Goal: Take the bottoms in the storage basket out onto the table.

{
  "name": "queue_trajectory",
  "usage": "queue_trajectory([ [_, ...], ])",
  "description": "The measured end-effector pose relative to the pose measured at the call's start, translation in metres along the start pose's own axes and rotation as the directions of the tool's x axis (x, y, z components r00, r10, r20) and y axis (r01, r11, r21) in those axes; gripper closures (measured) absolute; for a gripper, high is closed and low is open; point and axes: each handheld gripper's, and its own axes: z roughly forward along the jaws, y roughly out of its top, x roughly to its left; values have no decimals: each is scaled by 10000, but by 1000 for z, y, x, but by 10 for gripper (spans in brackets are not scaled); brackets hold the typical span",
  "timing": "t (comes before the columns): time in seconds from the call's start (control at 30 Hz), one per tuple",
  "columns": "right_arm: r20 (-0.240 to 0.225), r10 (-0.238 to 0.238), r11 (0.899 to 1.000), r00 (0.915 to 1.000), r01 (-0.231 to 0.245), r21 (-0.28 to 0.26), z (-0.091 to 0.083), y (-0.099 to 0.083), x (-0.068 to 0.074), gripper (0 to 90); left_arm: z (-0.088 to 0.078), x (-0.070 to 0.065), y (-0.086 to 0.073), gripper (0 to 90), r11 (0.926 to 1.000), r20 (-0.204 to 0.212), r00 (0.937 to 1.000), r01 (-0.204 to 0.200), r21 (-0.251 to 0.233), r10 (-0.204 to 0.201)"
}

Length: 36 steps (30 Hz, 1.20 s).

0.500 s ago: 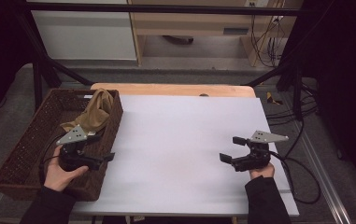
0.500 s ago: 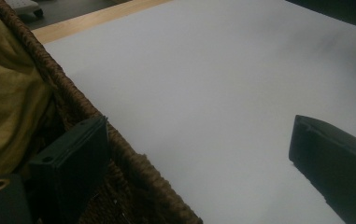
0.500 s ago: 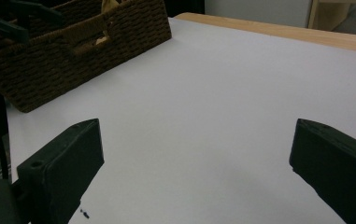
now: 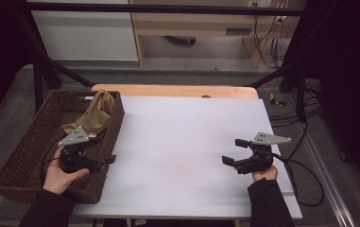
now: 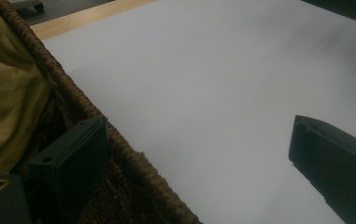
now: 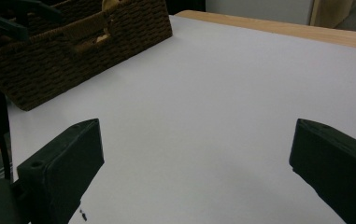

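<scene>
A dark wicker basket [image 4: 26, 137] stands at the table's left edge with a mustard cloth [image 4: 97, 113] bunched in its far right corner. My left gripper [image 4: 107, 160] hovers over the basket's near right wall, jaws open. In the left gripper view my left gripper [image 5: 199, 154] straddles the basket rim [image 5: 133, 158]: one jaw is inside, beside the cloth [image 5: 7, 93], and the other is over the white tabletop. My right gripper [image 4: 234, 151] rests low over the table's right side, open and holding nothing. From my right gripper [image 6: 196, 163] the basket [image 6: 73, 51] lies far off to the upper left.
The white tabletop [image 4: 182, 142] stretches between the two grippers. A wooden edge [image 4: 177, 91] runs along the far side. Black cables [image 4: 305, 170] trail off the right edge, and black frame posts [image 4: 38, 80] stand behind the basket.
</scene>
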Motion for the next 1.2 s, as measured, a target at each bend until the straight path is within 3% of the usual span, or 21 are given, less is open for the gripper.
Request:
queue_trajectory([
  [1.2,53,31,10000,10000,-31,65,1,-1,-1,36,-17,11,3,52,9995,-288,9994,208,232,-201],
])
